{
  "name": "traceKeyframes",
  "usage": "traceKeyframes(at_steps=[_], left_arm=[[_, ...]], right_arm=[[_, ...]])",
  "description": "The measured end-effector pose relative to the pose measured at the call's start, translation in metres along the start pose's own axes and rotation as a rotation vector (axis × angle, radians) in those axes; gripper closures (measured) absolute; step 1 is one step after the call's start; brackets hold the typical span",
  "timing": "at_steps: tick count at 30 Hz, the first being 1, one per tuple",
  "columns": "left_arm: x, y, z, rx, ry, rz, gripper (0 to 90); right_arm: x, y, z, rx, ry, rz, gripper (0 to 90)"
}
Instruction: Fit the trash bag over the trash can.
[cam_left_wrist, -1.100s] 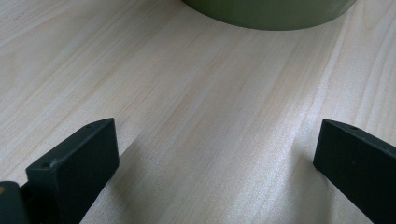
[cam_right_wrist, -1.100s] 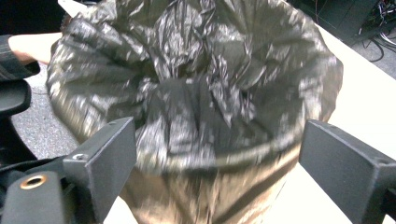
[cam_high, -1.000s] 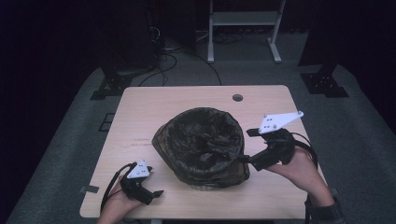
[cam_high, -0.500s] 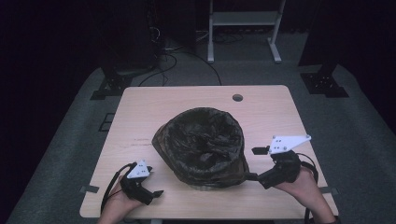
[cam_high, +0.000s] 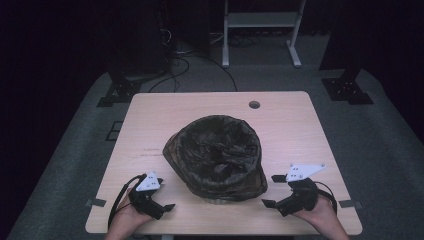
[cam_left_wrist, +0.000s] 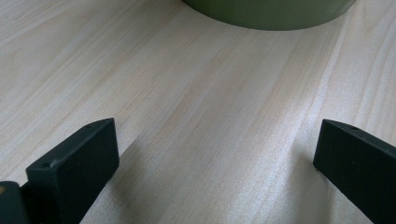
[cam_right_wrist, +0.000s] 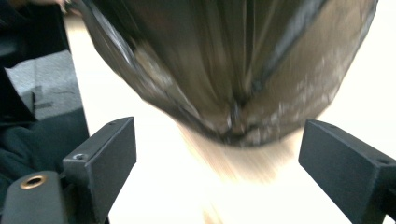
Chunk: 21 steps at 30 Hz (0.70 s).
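That camo hat (cam_high: 215, 156) sitting crown-up mid-table (cam_high: 300, 125) looks light and floppy, so I'd pinch the stiffer brim edge nearest me rather than the soft crown, and right now the left gripper (cam_high: 167, 207) and right gripper (cam_high: 270, 191) both rest on the table beside it, jaws spread wide and empty.

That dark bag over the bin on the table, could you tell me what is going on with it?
A person holds a gripper in each hand at the near edge of the table. The dark bag lines a green bin. Both the left gripper and right gripper are open, apart from the bag.
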<state>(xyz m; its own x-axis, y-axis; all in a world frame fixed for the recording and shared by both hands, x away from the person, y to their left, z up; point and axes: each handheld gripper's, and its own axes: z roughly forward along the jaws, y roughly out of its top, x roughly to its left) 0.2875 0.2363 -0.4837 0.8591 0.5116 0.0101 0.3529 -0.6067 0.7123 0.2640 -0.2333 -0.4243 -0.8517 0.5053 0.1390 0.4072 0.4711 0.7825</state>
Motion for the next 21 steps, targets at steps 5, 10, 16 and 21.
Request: traceKeyframes(at_steps=[5,10,16,21], left_arm=[[0.000,0.000,0.000,0.000,0.000,0.000,0.0],[0.000,0.000,0.000,0.000,0.000,0.000,0.0],[0.000,0.000,0.000,0.000,0.000,0.000,0.0],[0.000,0.000,0.000,0.000,0.000,0.000,0.0]], right_arm=[[-0.002,-0.017,0.008,0.027,-0.042,0.004,10.3],[-0.005,-0.027,0.017,0.040,-0.086,0.005,10.3],[-0.009,-0.030,0.030,0.058,-0.123,-0.003,10.3],[-0.011,-0.032,0.040,0.080,-0.130,-0.005,10.4]])
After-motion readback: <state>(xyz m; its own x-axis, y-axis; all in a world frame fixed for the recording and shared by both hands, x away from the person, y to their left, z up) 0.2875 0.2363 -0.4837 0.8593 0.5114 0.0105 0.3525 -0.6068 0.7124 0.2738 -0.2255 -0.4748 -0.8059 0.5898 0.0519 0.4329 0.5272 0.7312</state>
